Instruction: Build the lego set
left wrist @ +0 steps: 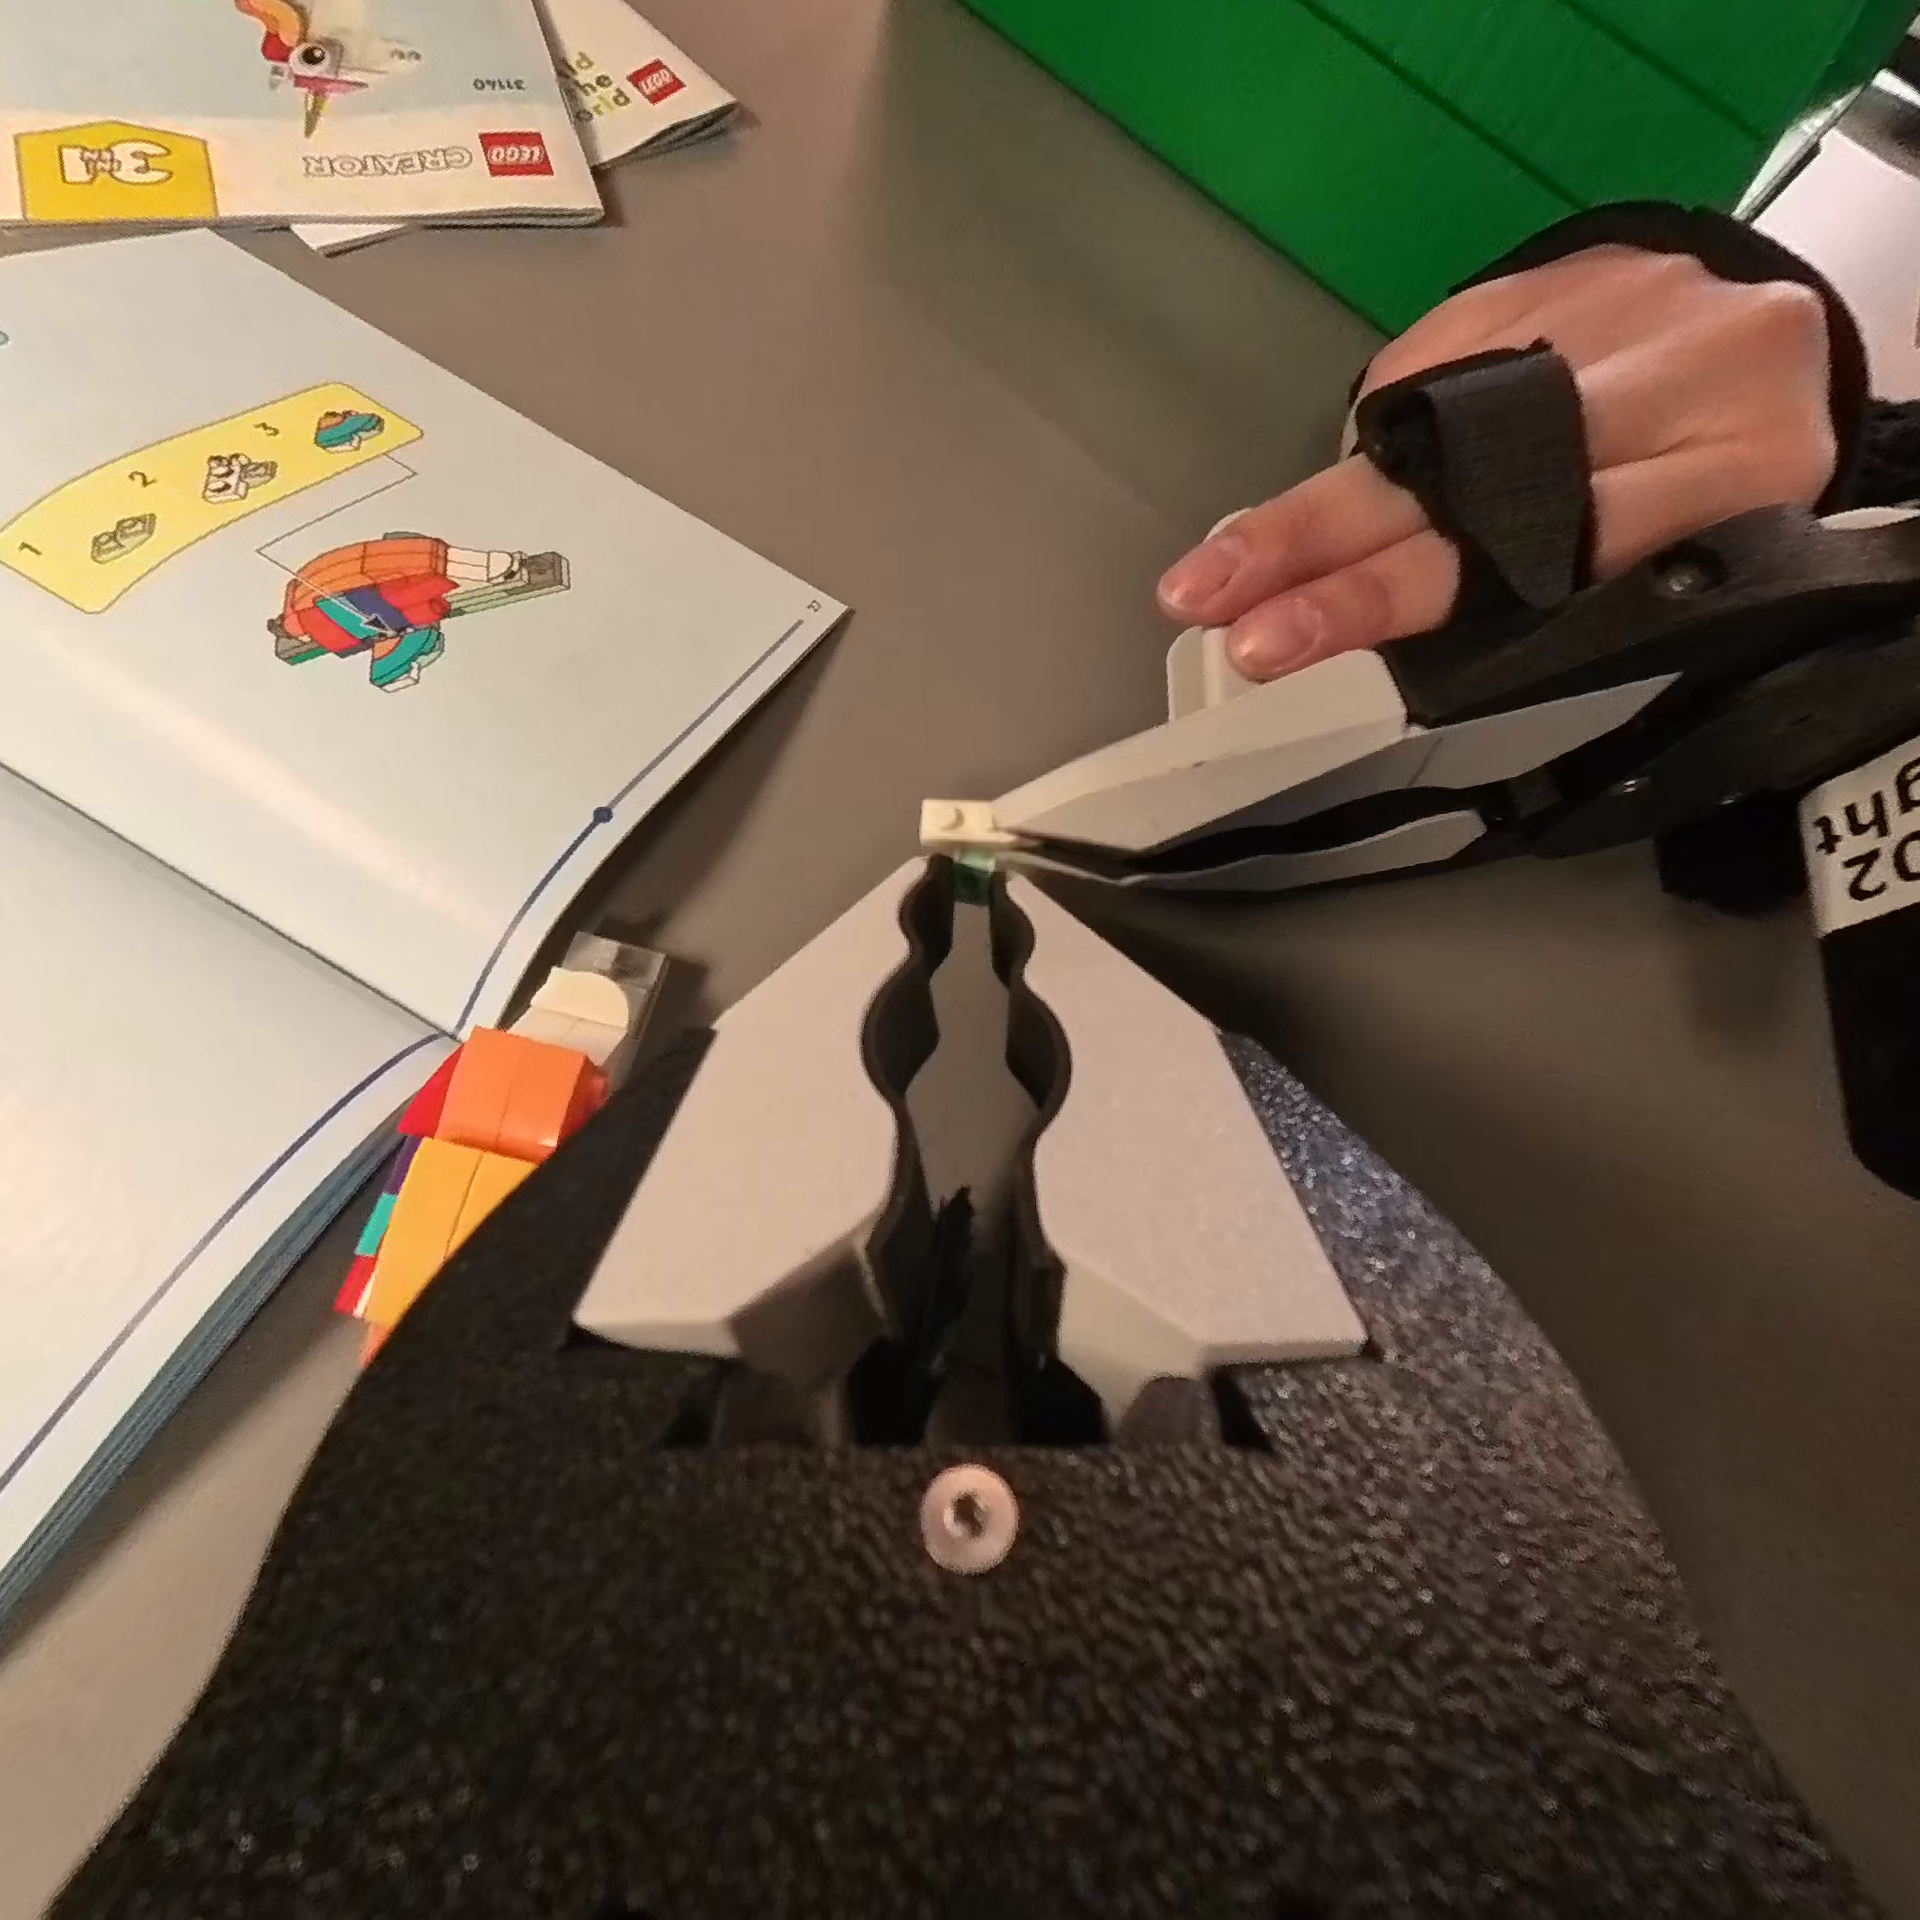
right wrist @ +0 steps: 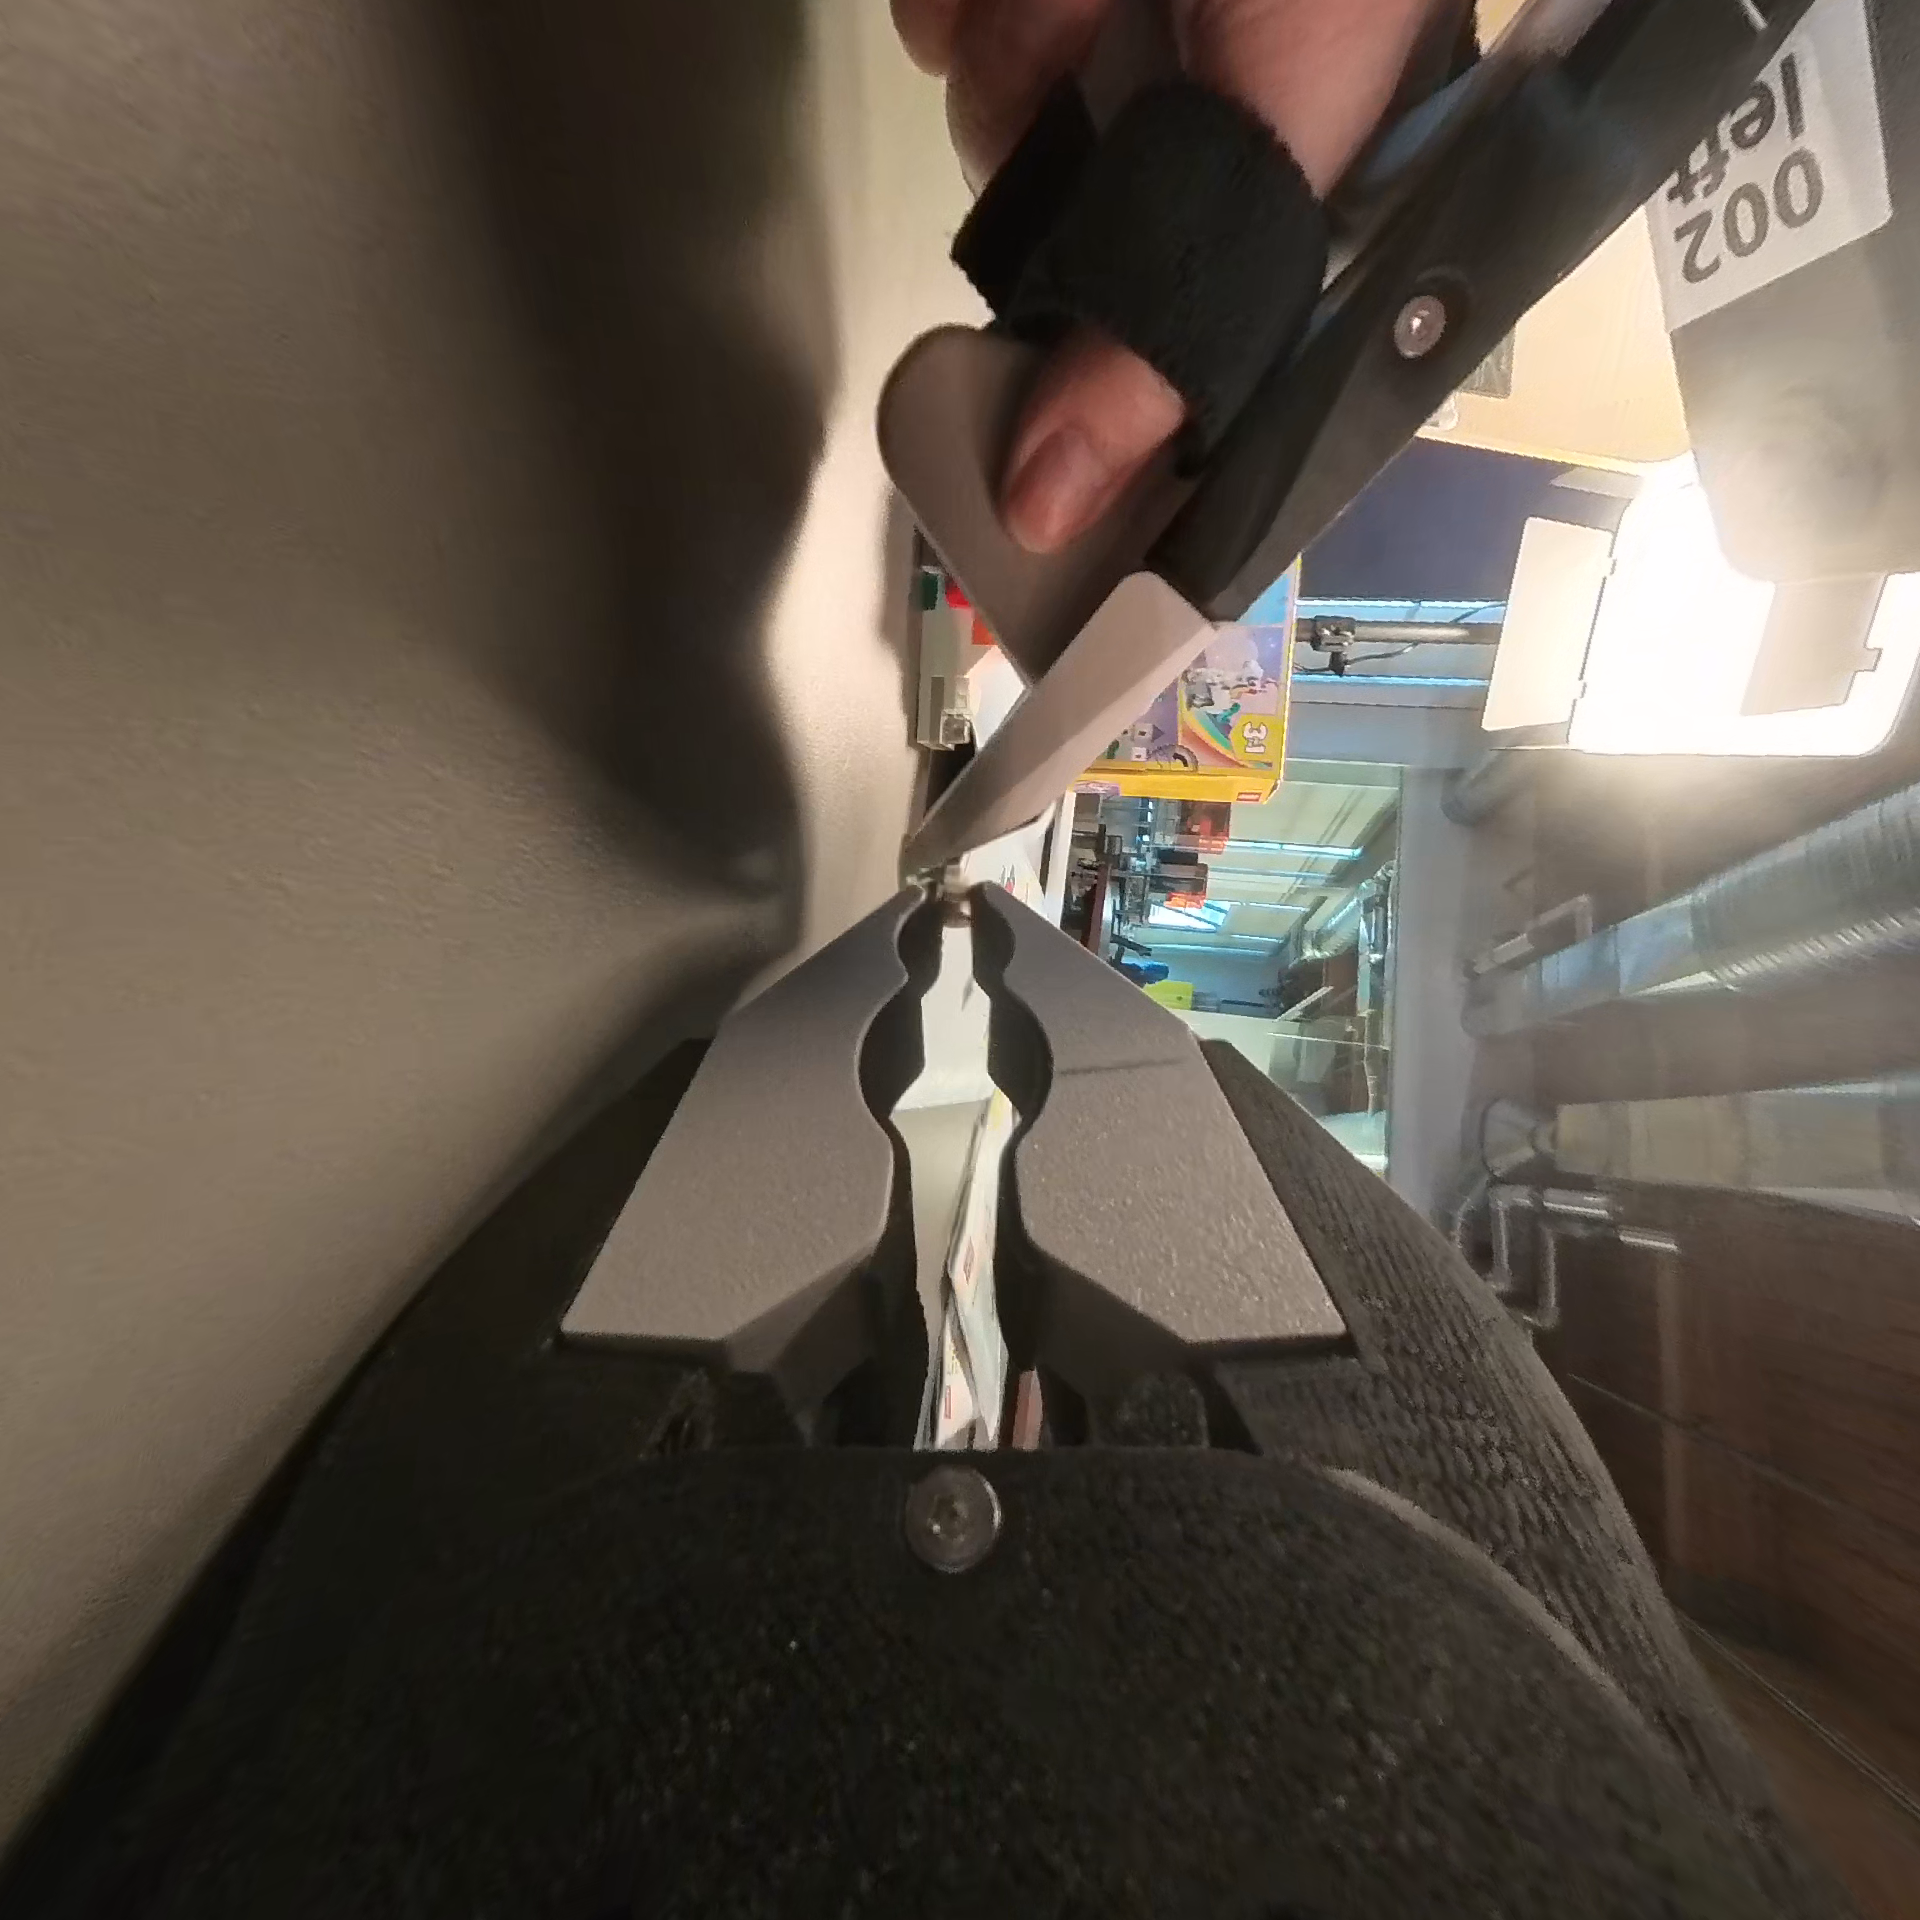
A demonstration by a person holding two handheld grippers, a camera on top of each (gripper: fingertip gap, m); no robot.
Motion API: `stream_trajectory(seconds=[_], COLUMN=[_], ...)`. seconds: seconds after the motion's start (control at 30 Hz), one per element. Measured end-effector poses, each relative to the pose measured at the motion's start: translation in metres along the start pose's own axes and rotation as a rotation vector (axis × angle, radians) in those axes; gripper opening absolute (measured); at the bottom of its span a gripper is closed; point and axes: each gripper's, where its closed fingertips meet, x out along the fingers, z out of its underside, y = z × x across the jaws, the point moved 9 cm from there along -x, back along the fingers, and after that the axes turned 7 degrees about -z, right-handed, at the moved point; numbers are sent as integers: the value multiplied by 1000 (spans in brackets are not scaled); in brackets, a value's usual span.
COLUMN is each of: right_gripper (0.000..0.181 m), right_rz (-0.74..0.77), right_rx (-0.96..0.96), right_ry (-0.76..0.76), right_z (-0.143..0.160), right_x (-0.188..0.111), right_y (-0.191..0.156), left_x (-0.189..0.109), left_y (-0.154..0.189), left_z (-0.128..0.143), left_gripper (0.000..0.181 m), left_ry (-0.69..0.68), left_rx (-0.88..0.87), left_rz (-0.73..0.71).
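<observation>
In the left wrist view my left gripper (left wrist: pixel 968 883) is shut on a small green piece (left wrist: pixel 971 881), held above the grey table. My right gripper (left wrist: pixel 1006 831) comes in from the right, shut on a small white plate (left wrist: pixel 958 821). The plate sits right on top of the green piece. In the right wrist view my right gripper (right wrist: pixel 940 902) pinches the white plate (right wrist: pixel 943 891), and the left gripper (right wrist: pixel 920 864) meets it from above. A partly built orange, yellow and white model (left wrist: pixel 499 1112) lies on the table left of my left gripper, half hidden by it.
An open instruction booklet (left wrist: pixel 312 707) lies at the left, with two closed booklets (left wrist: pixel 312 125) behind it. A green box (left wrist: pixel 1403 135) stands at the back right. A yellow set box (right wrist: pixel 1226 717) shows far off in the right wrist view. The grippers are tip to tip, or close to it.
</observation>
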Motion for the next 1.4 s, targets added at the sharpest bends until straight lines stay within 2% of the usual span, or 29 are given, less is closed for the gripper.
stream_trajectory(seconds=[0.13, 0.4, 0.67, 0.93, 1.1, 1.27, 1.4], right_gripper=[3, 5, 6, 18, 20, 26, 26], right_rz=[-12, -302, -352, -406, -500, -708, -726], right_rx=[44, 253, 363, 490, 746, 1222, 1336], right_ry=[-12, 164, 146, 138, 176, 165, 184], right_z=[5, -2, 1, 9, 15, 26, 30], right_x=[-2, -18, -18, -23, -22, -13, -12], right_y=[3, 0, 1, 7, 11, 11, 14], left_x=[-2, -10, -7, -8, -11, -10, -10], left_y=[-4, -10, -7, -7, -8, -7, -8], left_z=[1, -2, -2, -2, -3, -3, -3], left_gripper=[5, 5, 5, 5, 5, 5, 5], left_ry=[-12, 19, 12, 11, 25, 22, 23], left_rx=[24, 24, 34, 45, 36, 45, 40], left_rz=[-53, -101, -90, -85, -87, -86, -87])
